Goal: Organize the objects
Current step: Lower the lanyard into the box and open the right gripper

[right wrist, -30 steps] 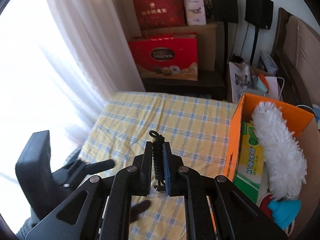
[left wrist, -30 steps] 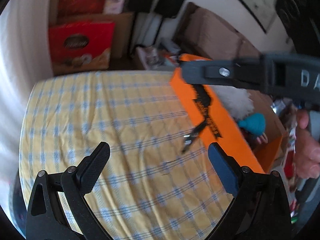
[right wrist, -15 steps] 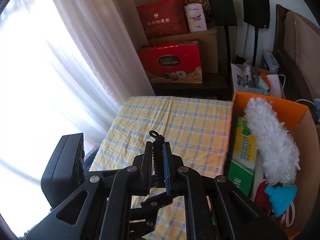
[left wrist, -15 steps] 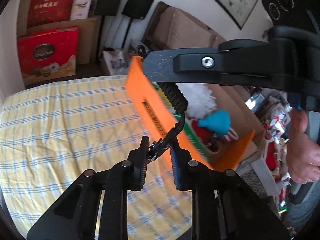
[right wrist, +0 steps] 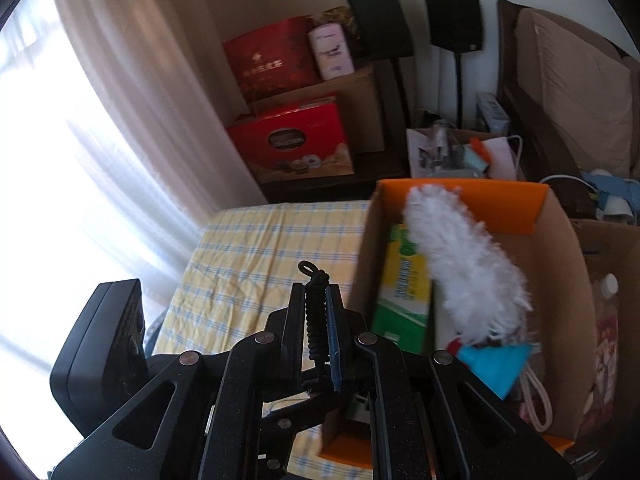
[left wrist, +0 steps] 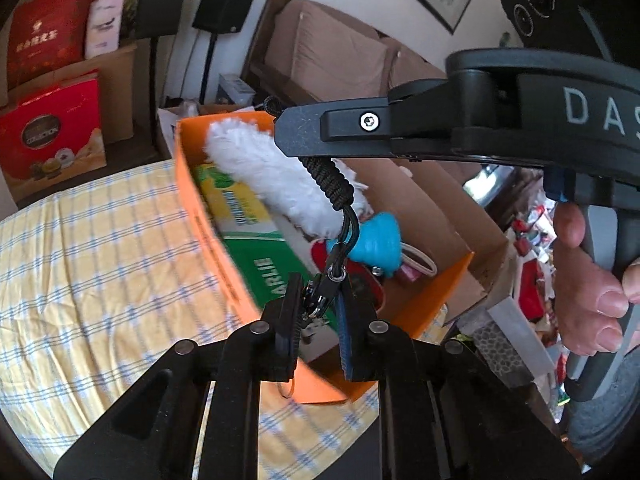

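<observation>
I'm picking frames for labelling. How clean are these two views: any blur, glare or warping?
Left wrist view: the orange box edge is smeared by motion, and straight lines bow from the fisheye. Right wrist view: the window is blown out white, the white duster looks soft, and the corners are black.

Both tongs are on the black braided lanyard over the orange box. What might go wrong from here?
1. The left tongs, jaws just closed, pinch only the metal clip of the black braided lanyard; it may slip out.
2. Released here, the lanyard could snag the white fluffy duster in the orange cardboard box.
</observation>
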Demonstrator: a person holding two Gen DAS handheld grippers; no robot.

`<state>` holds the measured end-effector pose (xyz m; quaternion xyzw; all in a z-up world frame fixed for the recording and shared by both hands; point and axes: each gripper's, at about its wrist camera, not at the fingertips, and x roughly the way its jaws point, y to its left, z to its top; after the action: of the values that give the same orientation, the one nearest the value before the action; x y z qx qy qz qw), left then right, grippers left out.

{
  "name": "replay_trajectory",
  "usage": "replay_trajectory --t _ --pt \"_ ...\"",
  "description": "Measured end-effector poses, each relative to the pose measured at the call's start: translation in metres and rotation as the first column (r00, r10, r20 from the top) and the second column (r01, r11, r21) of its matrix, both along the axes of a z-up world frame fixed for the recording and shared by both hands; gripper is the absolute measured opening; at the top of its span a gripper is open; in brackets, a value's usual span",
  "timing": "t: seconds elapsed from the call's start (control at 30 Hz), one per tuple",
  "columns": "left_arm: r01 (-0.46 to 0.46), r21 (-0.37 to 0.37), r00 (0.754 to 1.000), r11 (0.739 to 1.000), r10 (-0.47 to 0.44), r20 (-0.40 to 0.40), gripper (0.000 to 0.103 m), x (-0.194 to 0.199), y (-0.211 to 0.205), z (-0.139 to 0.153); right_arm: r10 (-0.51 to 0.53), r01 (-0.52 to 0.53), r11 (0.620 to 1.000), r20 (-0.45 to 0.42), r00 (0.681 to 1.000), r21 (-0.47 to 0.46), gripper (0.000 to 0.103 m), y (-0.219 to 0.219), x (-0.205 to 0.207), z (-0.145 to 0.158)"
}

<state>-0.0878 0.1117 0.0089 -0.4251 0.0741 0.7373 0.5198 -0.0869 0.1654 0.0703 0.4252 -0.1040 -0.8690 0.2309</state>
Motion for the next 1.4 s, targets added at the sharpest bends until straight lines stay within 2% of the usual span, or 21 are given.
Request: replay_trajectory --t 0.2,0.4,0.53,0.73,0.83,0.9,0.93,0.97,1.03,1.13,1.17,1.2,1.4 --pt "0.018 -0.057 1.000 0.998 -0.017 0.011 0.014 0.008 0.028 -0.008 -0.041 0.041 0.999 0.021 0.999 -0.002 0.009 0.029 -0.002 -0.012" --pt "0.032 -0.163 0.999 0.986 -0.032 0.003 0.014 0.012 0.057 -0.028 -0.086 0.086 0.996 0.063 0.994 0.000 0.009 0.056 -0.006 -0.035" --pt "0.042 -0.182 0.999 0.982 -0.040 0.015 0.015 0.013 0.065 -0.038 -0.113 0.113 0.994 0.093 0.989 0.004 0.009 0.070 -0.014 -0.053" --pt "0.039 -0.182 0.999 0.982 -0.038 0.006 0.021 0.016 0.064 -0.038 -0.150 0.149 0.989 0.117 0.982 0.017 0.009 0.083 -0.022 -0.077" --pt "0.025 -0.166 1.000 0.986 -0.023 0.014 0.033 0.015 0.059 -0.033 -0.156 0.152 0.988 0.120 0.981 0.039 0.010 0.085 -0.025 -0.083" --pt "0.001 -0.149 1.000 0.989 0.000 0.006 0.046 0.013 0.052 -0.026 -0.162 0.156 0.986 0.118 0.980 0.062 0.011 0.086 -0.027 -0.086" --pt "-0.005 -0.140 1.000 0.990 0.006 0.007 0.047 0.013 0.052 -0.024 -0.165 0.158 0.985 0.115 0.980 0.071 0.012 0.085 -0.027 -0.086" --pt "-0.014 -0.131 1.000 0.991 0.015 0.009 0.048 0.012 0.048 -0.021 -0.165 0.157 0.984 0.110 0.980 0.083 0.021 0.085 -0.026 -0.086" --pt "-0.031 -0.121 0.999 0.992 0.033 0.011 0.048 0.006 0.043 -0.015 -0.171 0.161 0.981 0.090 0.981 0.106 0.032 0.083 -0.023 -0.085" --pt "-0.067 -0.118 0.998 0.991 0.067 -0.008 0.055 0.001 0.030 -0.009 -0.165 0.155 0.980 0.070 0.984 0.122 0.032 0.080 -0.018 -0.080" --pt "-0.080 -0.117 0.997 0.990 0.079 -0.017 0.065 -0.002 0.026 -0.006 -0.161 0.153 0.980 0.059 0.985 0.124 0.033 0.079 -0.015 -0.078" --pt "-0.092 -0.113 0.996 0.989 0.089 -0.025 0.069 -0.001 0.019 -0.002 -0.162 0.154 0.979 0.051 0.985 0.130 0.034 0.078 -0.013 -0.076" --pt "-0.171 -0.095 0.984 0.981 0.166 -0.059 0.082 -0.005 -0.007 0.007 -0.170 0.170 0.972 -0.015 0.985 0.162 0.051 0.070 0.006 -0.066"
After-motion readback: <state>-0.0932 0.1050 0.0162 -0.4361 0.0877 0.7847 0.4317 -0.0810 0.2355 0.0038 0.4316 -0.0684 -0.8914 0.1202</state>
